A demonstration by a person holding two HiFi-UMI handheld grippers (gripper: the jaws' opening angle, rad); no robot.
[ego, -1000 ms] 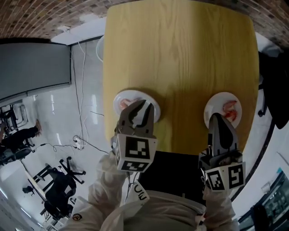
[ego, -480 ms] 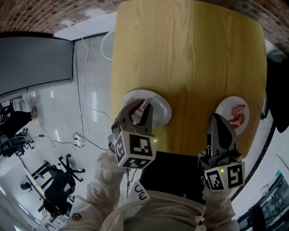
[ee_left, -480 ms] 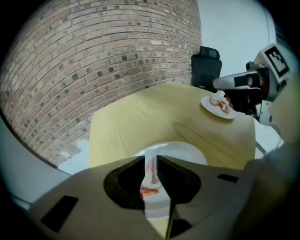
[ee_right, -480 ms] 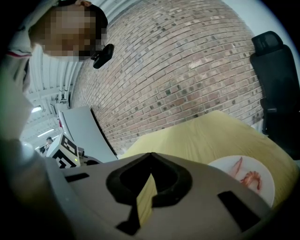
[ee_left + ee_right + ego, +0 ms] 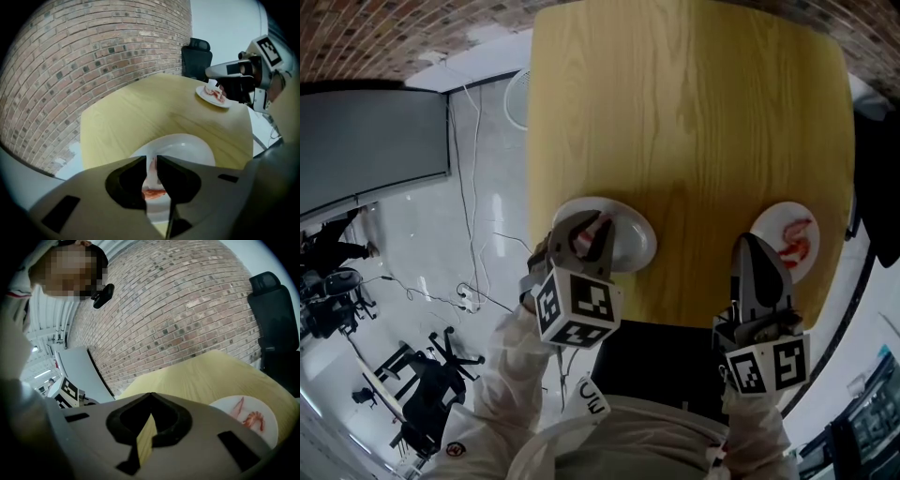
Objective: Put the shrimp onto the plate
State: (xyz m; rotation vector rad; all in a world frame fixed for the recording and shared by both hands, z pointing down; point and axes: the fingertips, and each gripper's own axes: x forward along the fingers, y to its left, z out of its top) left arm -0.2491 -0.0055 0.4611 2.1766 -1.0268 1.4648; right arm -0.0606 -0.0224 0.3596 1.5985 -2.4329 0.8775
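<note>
Left gripper (image 5: 589, 223) is over the left plate (image 5: 637, 234), which sits at the table's (image 5: 694, 112) 7 o'clock edge in the head view. Its jaws are drawn in to a narrow slot, with a shrimp (image 5: 152, 191) in it. A pink strip sits between the tips and the orange body hangs lower down. It reads as clenched on the shrimp, probably by the tail end. The contact is soft in the left gripper view, and I can't tell if the shrimp is clear of the plate or touching it.

Right gripper (image 5: 757, 246) is at the table's 5 o'clock edge. Its jaws are closed tip to tip with nothing in them, only table wood showing through the slit. The right plate (image 5: 787, 208) is just beyond its tips toward 1 o'clock and holds other shrimp (image 5: 795, 239).

Handling, as a judgement:
- The shrimp is light, soft and bendy, and likely slick, so weight is no issue but slip and squash are.
- A tail pinch lets the body dangle and swing. A hold across the thick mid-body, with the jaws square to the curve, would be steadier.
- Use moderate squeeze only, since hard clamping could tear or crush it.
- Carry it low and slow, and let go close above the plate surface, well inside the rim.
- The plates look smooth and light and sit close to the table edge, so nudging one could slide it.
</note>
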